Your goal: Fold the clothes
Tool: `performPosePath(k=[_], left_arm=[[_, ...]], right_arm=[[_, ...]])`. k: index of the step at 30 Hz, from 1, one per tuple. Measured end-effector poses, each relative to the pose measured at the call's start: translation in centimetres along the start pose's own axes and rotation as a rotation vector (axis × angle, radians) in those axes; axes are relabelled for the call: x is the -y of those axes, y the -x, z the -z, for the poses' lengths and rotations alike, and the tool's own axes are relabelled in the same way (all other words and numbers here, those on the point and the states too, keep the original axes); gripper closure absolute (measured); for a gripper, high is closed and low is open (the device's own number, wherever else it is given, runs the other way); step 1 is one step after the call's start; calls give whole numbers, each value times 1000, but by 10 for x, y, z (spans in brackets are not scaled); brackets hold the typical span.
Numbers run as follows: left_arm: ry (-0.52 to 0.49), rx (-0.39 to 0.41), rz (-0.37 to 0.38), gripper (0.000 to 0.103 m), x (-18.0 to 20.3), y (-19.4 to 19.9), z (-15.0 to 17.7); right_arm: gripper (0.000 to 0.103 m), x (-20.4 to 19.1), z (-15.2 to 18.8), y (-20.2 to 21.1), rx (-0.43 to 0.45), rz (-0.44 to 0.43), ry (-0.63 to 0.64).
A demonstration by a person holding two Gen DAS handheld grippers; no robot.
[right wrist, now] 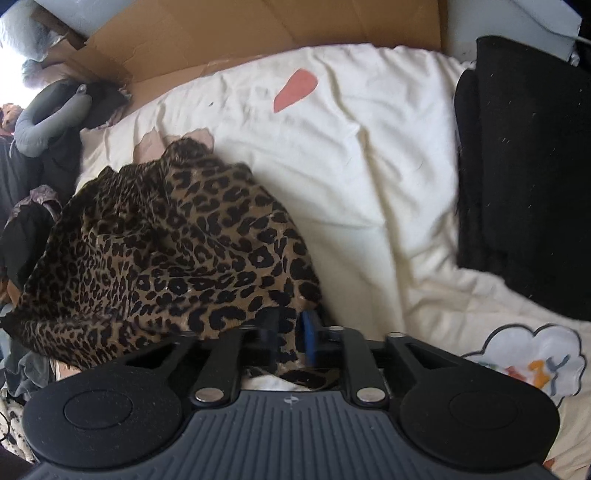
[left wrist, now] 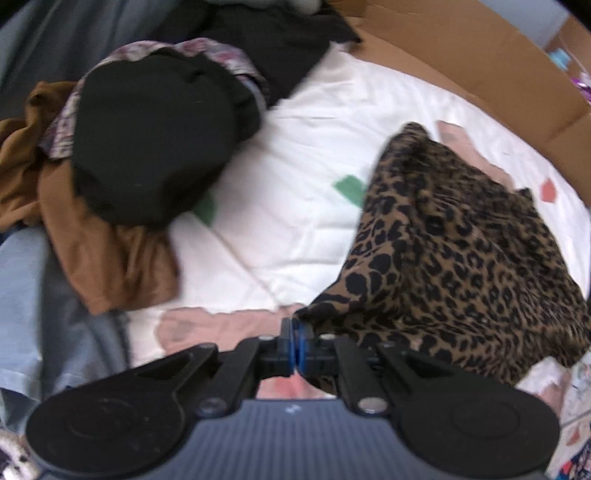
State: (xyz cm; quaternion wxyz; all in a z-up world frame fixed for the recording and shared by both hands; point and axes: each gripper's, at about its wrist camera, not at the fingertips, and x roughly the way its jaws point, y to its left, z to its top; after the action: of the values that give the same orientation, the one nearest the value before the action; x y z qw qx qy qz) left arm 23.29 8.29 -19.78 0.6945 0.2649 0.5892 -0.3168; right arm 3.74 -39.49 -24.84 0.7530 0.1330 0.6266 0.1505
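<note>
A leopard-print garment [left wrist: 461, 251] is stretched between two hand-held tools above a white bed cover [left wrist: 295, 155], each tool pinching one end. In the left wrist view, the left tool [left wrist: 297, 347], at the bottom centre of the frame, has its blue-padded fingers pressed together on a drawn-out corner of the cloth, and the rest of the garment spreads away to the right half of the frame. In the right wrist view, the right tool [right wrist: 291, 339], also at the bottom centre, is clamped on a fold of the same print, and the garment bulges away to the left half of the frame. So the cloth's long axis runs between the two tools, each equally close to its own held end, with the bunched, creased middle sagging toward the bed cover. Whether the middle touches the cover cannot be told. A loose heap with a black garment [left wrist: 159, 136] on top of brown fabric [left wrist: 110, 266] fills the left of the left wrist view; a black, flat-lying piece [right wrist: 524, 166] sits at the right edge of the right wrist view. A cardboard sheet [right wrist: 258, 33] borders the bed along the top of the frame
</note>
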Motion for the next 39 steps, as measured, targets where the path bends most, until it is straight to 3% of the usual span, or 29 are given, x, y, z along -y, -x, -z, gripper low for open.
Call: performPosePath(k=[3,10,30,39], left_arm=[[18,4,-35,101,-11,-2,7],[48,35,-103,101,-41,-9,15],[48,53,-267,100,-77,-60,-21],[62,-1,-247,95,-63,-58,-19]], right_arm=[[68,-2,4,-4,2,-15,-2],[61,-4,9,-11,-3,-24,-1],[59,-11,37,-57,1,-40,3],[58,9,49,-81,62,-78,-103]])
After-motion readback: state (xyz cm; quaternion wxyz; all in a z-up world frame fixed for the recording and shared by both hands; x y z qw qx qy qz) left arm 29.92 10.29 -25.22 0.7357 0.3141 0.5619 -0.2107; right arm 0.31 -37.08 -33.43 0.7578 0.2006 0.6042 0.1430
